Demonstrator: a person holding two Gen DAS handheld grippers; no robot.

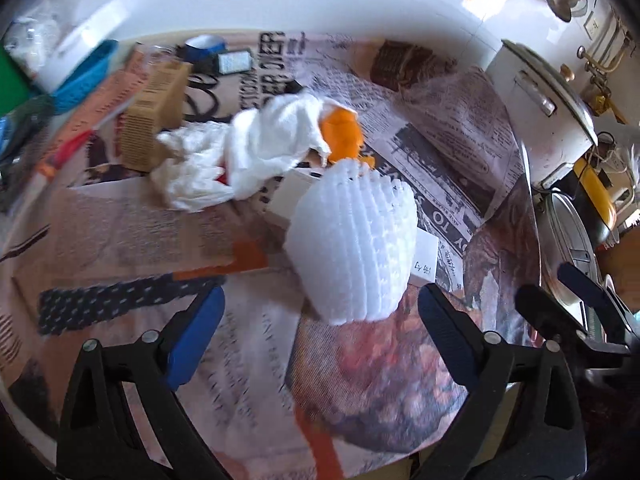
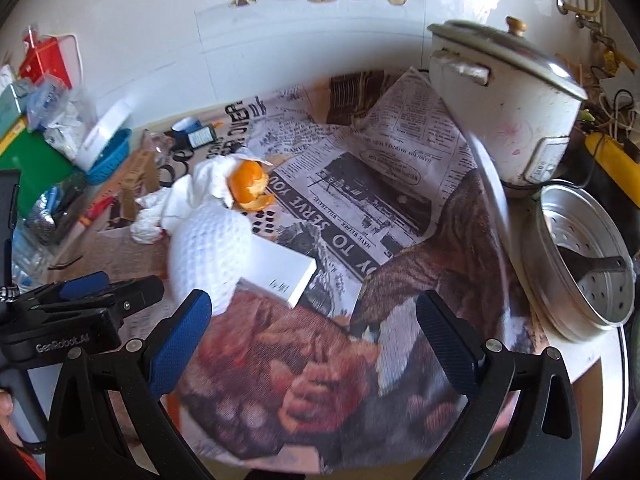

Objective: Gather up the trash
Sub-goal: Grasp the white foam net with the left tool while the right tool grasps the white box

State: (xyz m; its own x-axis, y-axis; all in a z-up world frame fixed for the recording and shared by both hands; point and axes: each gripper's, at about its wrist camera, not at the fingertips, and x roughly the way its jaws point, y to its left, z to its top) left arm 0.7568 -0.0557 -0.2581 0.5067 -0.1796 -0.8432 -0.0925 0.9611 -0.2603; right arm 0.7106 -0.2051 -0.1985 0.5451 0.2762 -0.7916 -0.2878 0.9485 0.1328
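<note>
Two blue-padded fingers of the left hand-held gripper (image 1: 320,332) stand wide apart with nothing between them, over a bare stretch of printed tabletop (image 1: 248,360). In the left wrist view the trash lies just ahead: a white foam net (image 1: 356,244) nearest, resting on a small white box (image 1: 288,200), then crumpled tissue (image 1: 248,152) and orange peel (image 1: 340,132) touching it. A comb (image 1: 154,120) and a blue basket (image 1: 84,76) crowd the far left; a white cooker (image 1: 544,120) closes the right side. The right hand-held gripper (image 1: 576,292) shows at the right edge, near the tabletop's rim.

In the right wrist view, the right hand-held gripper's fingers are also spread, empty, above the open printed patch at the near edge. The foam net sits just beyond its left finger (image 2: 180,344), on the box, with tissue and peel behind. A steamer pan (image 2: 580,260) and the cooker hem in the right; newspaper (image 2: 380,168) covers the middle. A white tiled wall (image 2: 160,40) backs the tabletop. The left hand-held gripper is in at the left edge.
</note>
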